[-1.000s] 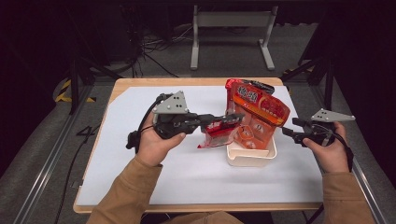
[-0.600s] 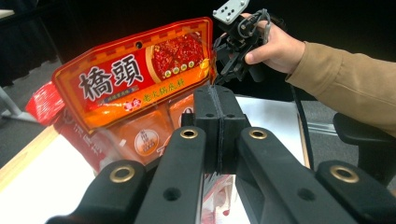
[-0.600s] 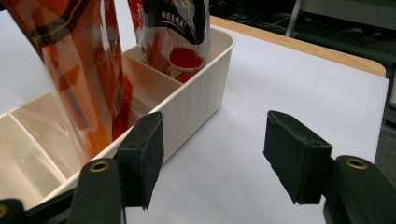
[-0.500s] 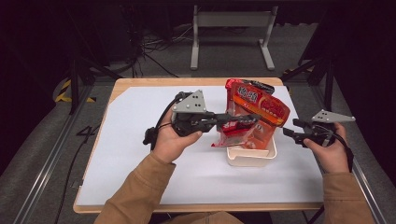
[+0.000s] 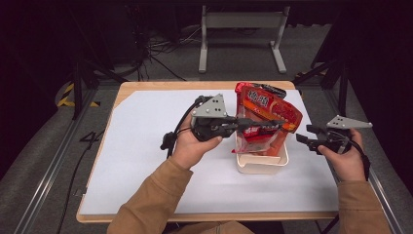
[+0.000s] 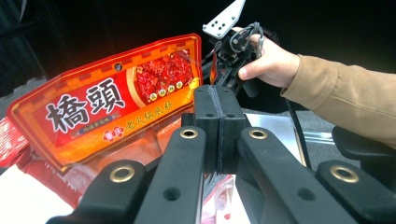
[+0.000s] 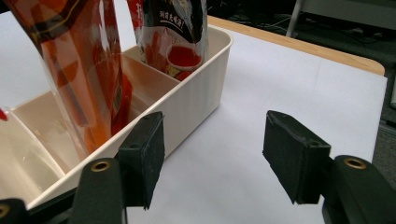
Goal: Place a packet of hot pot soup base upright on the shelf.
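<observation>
My left gripper (image 5: 275, 125) is shut on a small red packet (image 5: 255, 140), which hangs over the white divided bin (image 5: 263, 165). In the left gripper view its pads (image 6: 218, 126) press flat together. A large orange-red pouch (image 5: 267, 105) (image 6: 107, 107) with Chinese characters stands in the bin, and a dark-topped pouch (image 5: 275, 90) stands behind it. My right gripper (image 5: 303, 141) (image 7: 215, 154) is open and empty, just right of the bin's wall (image 7: 196, 107). Its view looks into the compartments, past the orange pouch (image 7: 79, 70) and the dark pouch (image 7: 175, 28).
A white sheet (image 5: 146, 146) covers the wooden table, with bare room left of and in front of the bin. The left gripper's cable (image 5: 170, 139) trails on the sheet. A grey stand (image 5: 243, 44) and dark floor lie beyond the far edge.
My left gripper has carried the red packet to the right, from beside the bin to over it. The right gripper has stayed where it was, open.
</observation>
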`<act>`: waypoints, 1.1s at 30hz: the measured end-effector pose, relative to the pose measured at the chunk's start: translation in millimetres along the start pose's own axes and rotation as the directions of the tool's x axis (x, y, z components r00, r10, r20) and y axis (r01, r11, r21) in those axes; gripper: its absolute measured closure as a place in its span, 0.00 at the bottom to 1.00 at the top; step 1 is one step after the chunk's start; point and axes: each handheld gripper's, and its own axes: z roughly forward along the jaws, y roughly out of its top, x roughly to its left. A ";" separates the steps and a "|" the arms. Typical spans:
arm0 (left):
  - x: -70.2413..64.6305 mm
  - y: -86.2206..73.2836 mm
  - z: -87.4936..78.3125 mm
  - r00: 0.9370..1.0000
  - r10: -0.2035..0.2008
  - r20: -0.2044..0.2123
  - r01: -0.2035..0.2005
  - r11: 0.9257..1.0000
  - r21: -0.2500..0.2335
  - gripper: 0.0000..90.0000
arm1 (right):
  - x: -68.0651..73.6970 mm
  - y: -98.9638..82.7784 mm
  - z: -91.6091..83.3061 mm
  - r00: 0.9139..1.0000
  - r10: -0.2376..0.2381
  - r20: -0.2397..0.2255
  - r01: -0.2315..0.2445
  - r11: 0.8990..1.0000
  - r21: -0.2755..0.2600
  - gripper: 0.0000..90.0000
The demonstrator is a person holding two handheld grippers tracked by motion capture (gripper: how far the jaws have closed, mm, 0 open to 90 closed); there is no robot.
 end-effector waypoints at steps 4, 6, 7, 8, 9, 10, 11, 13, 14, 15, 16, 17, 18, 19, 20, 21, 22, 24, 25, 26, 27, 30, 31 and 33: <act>1.4 -1.7 7.0 1.000 -0.008 0.009 0.008 1.000 -0.002 1.00 | -0.5 -0.2 0.0 1.000 0.001 0.002 -0.001 1.000 -0.001 0.44; 1.4 -2.8 10.9 1.000 -0.011 0.011 0.011 1.000 0.000 1.00 | -0.2 -0.2 0.2 1.000 0.001 0.000 -0.001 1.000 0.000 0.44; 1.3 -3.5 13.0 1.000 -0.010 0.014 0.010 1.000 -0.001 1.00 | 0.0 -0.2 0.5 1.000 0.001 -0.002 -0.001 1.000 0.000 0.44; 0.9 -4.2 15.1 1.000 -0.010 0.013 0.010 1.000 0.000 1.00 | 0.3 -0.1 0.7 1.000 0.000 -0.002 0.000 1.000 0.001 0.44; 1.0 -4.9 17.0 1.000 -0.008 0.019 0.008 1.000 0.002 1.00 | 0.4 -0.2 0.9 1.000 0.000 -0.002 0.000 1.000 0.002 0.44; 0.7 -5.8 19.1 1.000 -0.011 0.022 0.011 1.000 0.003 1.00 | 0.4 -0.2 1.1 1.000 -0.001 -0.002 0.001 1.000 0.003 0.44; 0.6 -6.5 21.0 1.000 -0.008 0.025 0.008 1.000 0.007 1.00 | 0.5 -0.2 1.3 1.000 -0.002 -0.002 0.002 1.000 0.003 0.44; -0.2 -8.4 25.2 1.000 -0.008 0.029 0.008 1.000 0.007 1.00 | 0.5 -0.2 1.7 1.000 -0.004 -0.004 0.004 1.000 0.003 0.44; -0.4 -9.3 26.7 0.999 -0.010 0.033 0.009 1.000 0.009 1.00 | 0.5 -0.2 1.7 1.000 -0.004 -0.004 0.004 1.000 0.002 0.44; -0.3 -10.4 28.5 0.999 -0.011 0.034 0.011 1.000 0.008 1.00 | 0.6 -0.2 1.7 1.000 -0.005 -0.003 0.005 1.000 0.003 0.44; -0.3 -11.7 30.7 0.999 -0.014 0.037 0.014 1.000 0.012 1.00 | 0.5 -0.2 1.8 1.000 -0.005 -0.003 0.005 1.000 0.004 0.44; -0.3 -12.7 32.3 0.999 -0.017 0.040 0.016 1.000 0.016 1.00 | 0.6 -0.2 1.9 1.000 -0.005 -0.003 0.005 1.000 0.004 0.44; -0.3 -13.4 33.6 0.999 -0.017 0.043 0.016 1.000 0.016 1.00 | 0.6 -0.2 2.0 1.000 -0.005 -0.003 0.005 1.000 0.004 0.44; -0.7 -14.3 35.0 0.999 -0.018 0.042 0.018 1.000 0.020 1.00 | 0.7 -0.1 2.0 1.000 -0.005 -0.004 0.005 1.000 0.004 0.44; -0.8 -14.9 36.5 0.999 -0.017 0.046 0.016 1.000 0.022 1.00 | 0.6 -0.2 2.1 1.000 -0.005 -0.004 0.005 1.000 0.004 0.44; -1.2 -15.6 37.5 0.999 -0.019 0.044 0.018 1.000 0.022 1.00 | 0.5 -0.2 2.1 1.000 -0.005 -0.004 0.005 1.000 0.004 0.44; -1.3 -16.4 39.0 0.999 -0.017 0.050 0.016 1.000 0.022 1.00 | 0.5 -0.2 2.1 1.000 -0.004 -0.006 0.004 1.000 0.004 0.44; -1.2 -18.2 41.5 0.998 -0.015 0.054 0.014 1.000 0.024 1.00 | 0.5 -0.2 2.2 1.000 -0.002 -0.006 0.002 1.000 0.005 0.44; -1.0 -19.5 42.7 0.998 -0.017 0.054 0.016 1.000 0.027 1.00 | 0.5 -0.4 2.2 1.000 -0.001 -0.006 0.001 1.000 0.005 0.44; -0.6 -20.7 44.0 0.998 -0.020 0.054 0.018 0.999 0.031 1.00 | 0.4 -0.5 2.2 1.000 -0.001 -0.007 0.001 1.000 0.005 0.44; -0.5 -21.6 45.0 0.998 -0.023 0.056 0.021 0.999 0.032 1.00 | 0.2 -0.6 2.1 1.000 -0.001 -0.006 0.001 1.000 0.006 0.44; 0.2 -25.0 47.9 0.998 -0.031 0.061 0.029 0.999 0.032 1.00 | -0.4 -1.0 2.2 1.000 0.001 -0.007 -0.001 1.000 0.006 0.43; 0.8 -26.2 49.1 0.997 -0.034 0.064 0.032 0.999 0.030 1.00 | -0.4 -1.1 2.4 1.000 0.001 -0.006 -0.001 1.000 0.007 0.44; 1.3 -27.6 50.7 0.997 -0.040 0.065 0.038 0.999 0.026 1.00 | -0.3 -1.3 2.9 1.000 0.003 -0.008 -0.003 1.000 0.007 0.44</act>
